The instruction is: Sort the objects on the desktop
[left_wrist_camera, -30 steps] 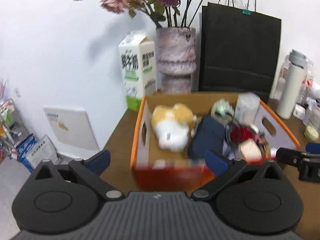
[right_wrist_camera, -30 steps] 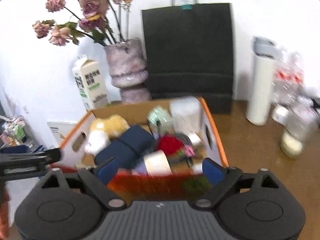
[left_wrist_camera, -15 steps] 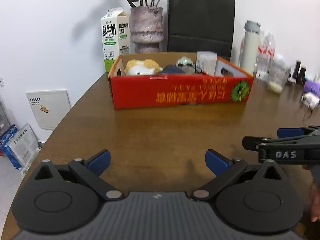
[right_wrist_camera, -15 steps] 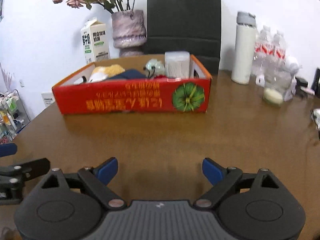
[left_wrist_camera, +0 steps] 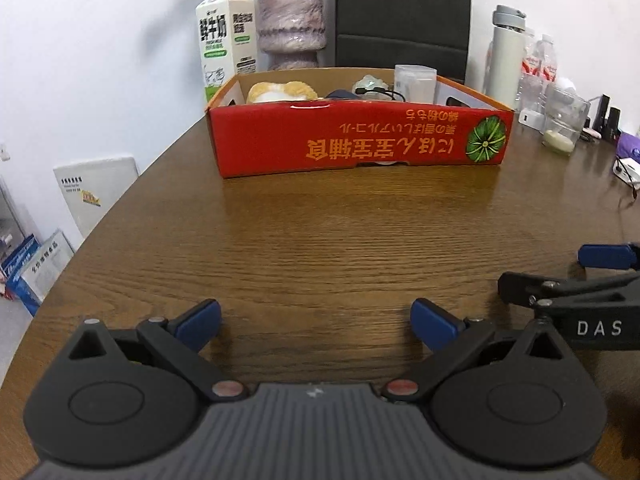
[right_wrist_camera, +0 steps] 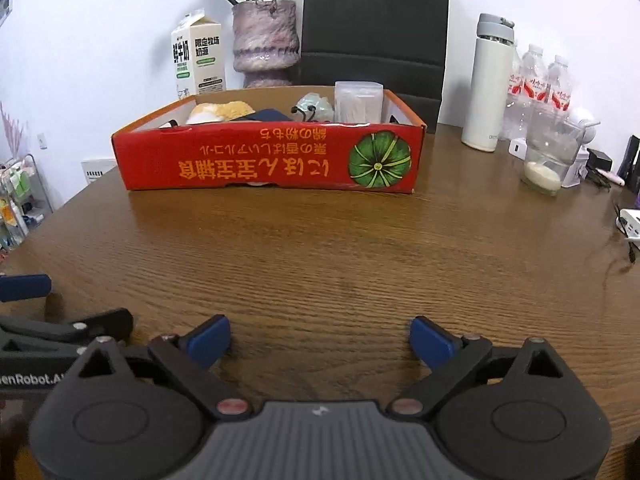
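A red cardboard box (left_wrist_camera: 360, 144) (right_wrist_camera: 268, 160) with a green pumpkin print stands on the brown wooden table (left_wrist_camera: 320, 240) (right_wrist_camera: 320, 248). Inside it lie a yellow and white plush toy (left_wrist_camera: 280, 91) (right_wrist_camera: 220, 111), a dark blue pouch (right_wrist_camera: 264, 115), a pale green item with a black cord (right_wrist_camera: 314, 106) and a clear plastic container (left_wrist_camera: 414, 82) (right_wrist_camera: 358, 100). My left gripper (left_wrist_camera: 316, 318) hovers low over the near table, open and empty. My right gripper (right_wrist_camera: 320, 338) sits beside it, its jaws opening with nothing between them. Each gripper shows at the edge of the other's view.
Behind the box stand a milk carton (left_wrist_camera: 224, 40) (right_wrist_camera: 198, 58), a purple vase with dried flowers (left_wrist_camera: 290, 24) (right_wrist_camera: 266, 40) and a black paper bag (right_wrist_camera: 374, 28). On the right are a white flask (right_wrist_camera: 490, 84), water bottles (right_wrist_camera: 538, 84), a glass jar (right_wrist_camera: 550, 156) and cables.
Both grippers pulled back from above the box and came down low over the near table. The box now stands farther away. The right jaws widened a little.
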The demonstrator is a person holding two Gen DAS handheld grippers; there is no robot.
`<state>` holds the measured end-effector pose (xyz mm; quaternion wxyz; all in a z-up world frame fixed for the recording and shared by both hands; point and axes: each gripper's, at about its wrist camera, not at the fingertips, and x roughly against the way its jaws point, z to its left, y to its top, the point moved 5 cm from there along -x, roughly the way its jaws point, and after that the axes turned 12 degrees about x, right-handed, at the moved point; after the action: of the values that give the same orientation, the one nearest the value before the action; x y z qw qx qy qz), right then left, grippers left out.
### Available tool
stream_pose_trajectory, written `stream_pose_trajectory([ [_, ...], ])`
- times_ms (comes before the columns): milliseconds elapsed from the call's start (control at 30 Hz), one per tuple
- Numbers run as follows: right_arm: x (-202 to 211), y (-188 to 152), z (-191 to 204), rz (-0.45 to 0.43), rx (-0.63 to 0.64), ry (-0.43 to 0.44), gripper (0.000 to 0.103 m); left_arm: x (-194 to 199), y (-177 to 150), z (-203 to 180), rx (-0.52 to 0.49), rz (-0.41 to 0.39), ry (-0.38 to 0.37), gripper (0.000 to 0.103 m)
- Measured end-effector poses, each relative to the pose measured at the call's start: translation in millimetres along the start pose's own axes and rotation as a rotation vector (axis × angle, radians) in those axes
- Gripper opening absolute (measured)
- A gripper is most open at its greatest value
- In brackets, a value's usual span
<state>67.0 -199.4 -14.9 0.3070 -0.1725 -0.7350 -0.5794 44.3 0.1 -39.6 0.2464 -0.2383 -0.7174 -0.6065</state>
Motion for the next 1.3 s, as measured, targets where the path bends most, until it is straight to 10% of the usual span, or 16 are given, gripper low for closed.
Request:
stream_pose_trajectory([
  [1300, 6.0, -5.5, 3.5, -0.013, 0.027, 0.029, 0.103, -2.1, 1.0, 1.0, 0.006, 0.003, -0.006, 0.103],
])
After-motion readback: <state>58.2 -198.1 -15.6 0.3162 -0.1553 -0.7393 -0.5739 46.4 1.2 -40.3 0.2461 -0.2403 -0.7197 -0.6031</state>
